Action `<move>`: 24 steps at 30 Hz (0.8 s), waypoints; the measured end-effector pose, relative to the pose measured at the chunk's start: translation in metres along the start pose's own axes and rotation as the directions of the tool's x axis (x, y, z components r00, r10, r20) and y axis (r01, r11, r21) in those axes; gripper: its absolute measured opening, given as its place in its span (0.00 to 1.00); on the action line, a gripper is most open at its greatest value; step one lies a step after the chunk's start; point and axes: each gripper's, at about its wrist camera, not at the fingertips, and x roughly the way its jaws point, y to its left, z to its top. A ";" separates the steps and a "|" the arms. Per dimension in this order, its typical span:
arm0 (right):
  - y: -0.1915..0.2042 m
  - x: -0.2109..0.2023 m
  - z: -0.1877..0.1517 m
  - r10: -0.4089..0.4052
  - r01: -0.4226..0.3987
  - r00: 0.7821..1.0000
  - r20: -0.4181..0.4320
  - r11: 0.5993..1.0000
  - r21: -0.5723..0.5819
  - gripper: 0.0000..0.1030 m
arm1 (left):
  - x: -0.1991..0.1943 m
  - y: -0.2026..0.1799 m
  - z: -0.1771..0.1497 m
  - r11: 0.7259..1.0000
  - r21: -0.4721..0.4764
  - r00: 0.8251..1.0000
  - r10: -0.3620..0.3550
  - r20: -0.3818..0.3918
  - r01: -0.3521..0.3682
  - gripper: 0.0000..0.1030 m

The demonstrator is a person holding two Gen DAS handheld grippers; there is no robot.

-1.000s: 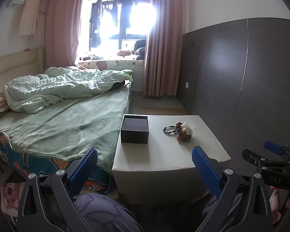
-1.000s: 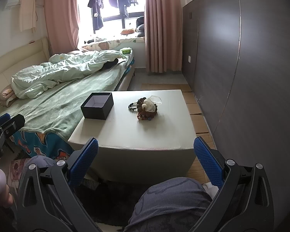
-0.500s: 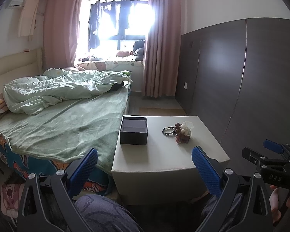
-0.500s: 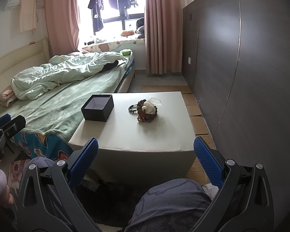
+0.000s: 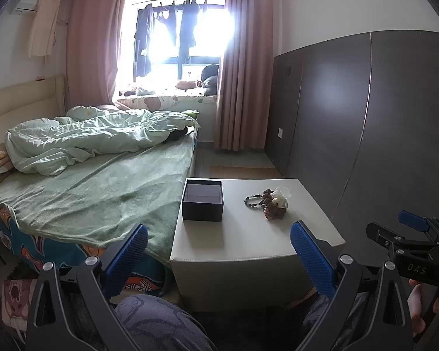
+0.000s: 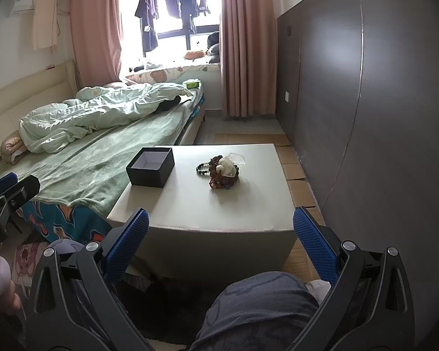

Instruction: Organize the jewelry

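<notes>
A pile of bead bracelets (image 5: 268,201) (image 6: 221,170), dark, brown and white, lies on a white cube table (image 5: 248,234) (image 6: 207,204). Left of the pile stands an open, empty black box (image 5: 202,200) (image 6: 151,167). My left gripper (image 5: 219,248) hangs open short of the table's near edge, nothing between its blue pads. My right gripper (image 6: 221,234) is also open and empty, low in front of the table. Each gripper shows at the edge of the other's view.
A bed with a green blanket (image 5: 87,181) (image 6: 102,146) runs along the table's left side. A dark panelled wall (image 5: 365,117) (image 6: 365,102) closes the right. The person's knees (image 5: 161,324) (image 6: 257,307) sit below the grippers. Cardboard sheets (image 6: 292,161) lie on the floor beside the table.
Both views have shifted only slightly; the table sits a little farther off and lower in the left wrist view. Box and bracelets have not moved. Both grippers stay open.
</notes>
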 end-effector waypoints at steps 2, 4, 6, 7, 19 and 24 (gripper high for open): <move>-0.001 -0.001 -0.001 0.000 0.000 1.000 0.002 1.000 0.002 0.96 | 0.000 0.000 0.000 1.000 0.002 1.000 0.001 0.000 -0.001 0.92; -0.001 -0.003 -0.002 0.000 0.000 1.000 0.005 1.000 0.003 0.96 | 0.000 0.000 0.000 1.000 0.002 1.000 0.001 0.000 -0.001 0.92; -0.001 -0.003 -0.002 0.001 -0.001 1.000 0.004 1.000 0.004 0.96 | -0.001 0.000 0.000 1.000 0.001 1.000 0.000 0.001 0.000 0.92; -0.002 -0.003 -0.002 0.002 -0.002 1.000 0.005 1.000 0.004 0.96 | -0.001 0.000 0.000 1.000 0.001 1.000 0.001 0.001 -0.001 0.92; -0.004 -0.004 -0.003 0.006 -0.006 1.000 0.009 1.000 0.013 0.96 | -0.003 -0.001 -0.001 1.000 0.000 1.000 0.002 0.003 -0.002 0.92; -0.005 -0.005 -0.003 0.006 -0.006 1.000 0.013 1.000 0.013 0.96 | -0.004 -0.003 -0.002 1.000 -0.002 1.000 0.002 0.001 -0.002 0.92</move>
